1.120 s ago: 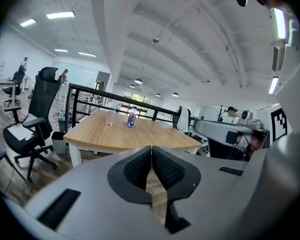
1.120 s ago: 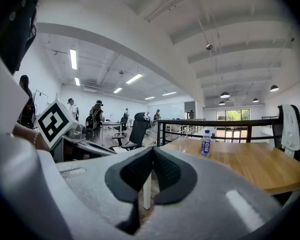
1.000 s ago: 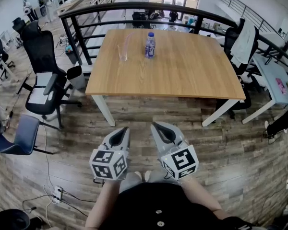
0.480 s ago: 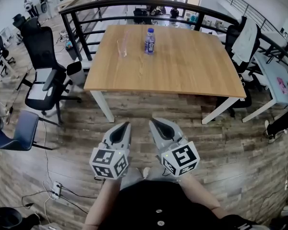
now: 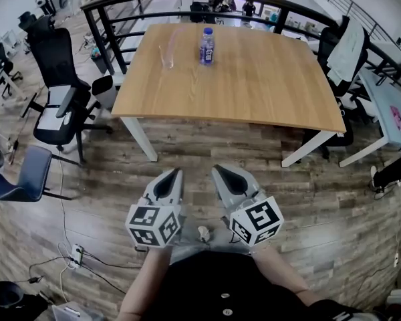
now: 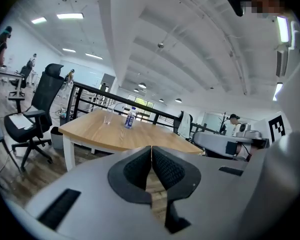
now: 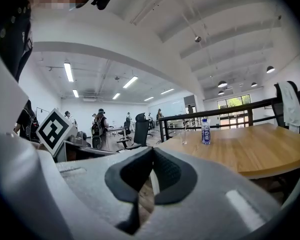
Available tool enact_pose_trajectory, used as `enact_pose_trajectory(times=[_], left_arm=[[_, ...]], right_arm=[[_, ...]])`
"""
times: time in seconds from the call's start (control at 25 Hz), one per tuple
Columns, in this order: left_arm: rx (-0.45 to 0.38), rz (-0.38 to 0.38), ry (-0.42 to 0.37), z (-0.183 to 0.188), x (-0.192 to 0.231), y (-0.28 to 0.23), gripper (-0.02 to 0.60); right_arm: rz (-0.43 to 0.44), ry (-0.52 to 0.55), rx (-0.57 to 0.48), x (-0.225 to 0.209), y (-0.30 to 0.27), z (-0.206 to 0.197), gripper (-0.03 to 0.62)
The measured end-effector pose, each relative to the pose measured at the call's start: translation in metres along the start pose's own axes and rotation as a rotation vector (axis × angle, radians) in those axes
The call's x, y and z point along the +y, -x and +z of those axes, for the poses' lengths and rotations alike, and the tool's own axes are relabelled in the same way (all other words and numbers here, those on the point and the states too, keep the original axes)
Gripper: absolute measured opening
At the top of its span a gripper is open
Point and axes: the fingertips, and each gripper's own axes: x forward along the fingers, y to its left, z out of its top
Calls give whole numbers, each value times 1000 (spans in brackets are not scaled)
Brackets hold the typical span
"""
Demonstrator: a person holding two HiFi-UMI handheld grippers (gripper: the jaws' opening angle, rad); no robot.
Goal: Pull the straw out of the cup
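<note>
Bright, even light fills the room, from windows [image 7: 234,103] at the far end and strip lights [image 7: 69,71] on the ceiling, and the wooden table [image 5: 254,79] casts only a faint shadow on the floor [image 5: 187,156]. Every picture bulges like a fisheye, with black rounded corners in both gripper views. There the left gripper [image 6: 151,149] and right gripper [image 7: 152,150], near the lens, look soft.

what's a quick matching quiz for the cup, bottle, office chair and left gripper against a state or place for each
1 cup
2 bottle
3 office chair
4 left gripper

a fingers shut, nothing held
b clear, holds a straw
c blue label
d beside the table's left edge

Pairs: 1-b, 2-c, 3-d, 4-a
</note>
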Motion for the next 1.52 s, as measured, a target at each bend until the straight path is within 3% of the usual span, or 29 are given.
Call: enact_pose_trajectory(times=[0.24,0.64,1.52], left_arm=[[33,28,33,-14,8,-13,20],[51,15,33,3,51,-66,20],[29,-108,-39,151,213,-218,20]], right_arm=[[39,27,4,-4,-9,-5,-2],[39,-5,45,-38,-74,-15,-2],[-52,23,5,-118,-316,55,-2]])
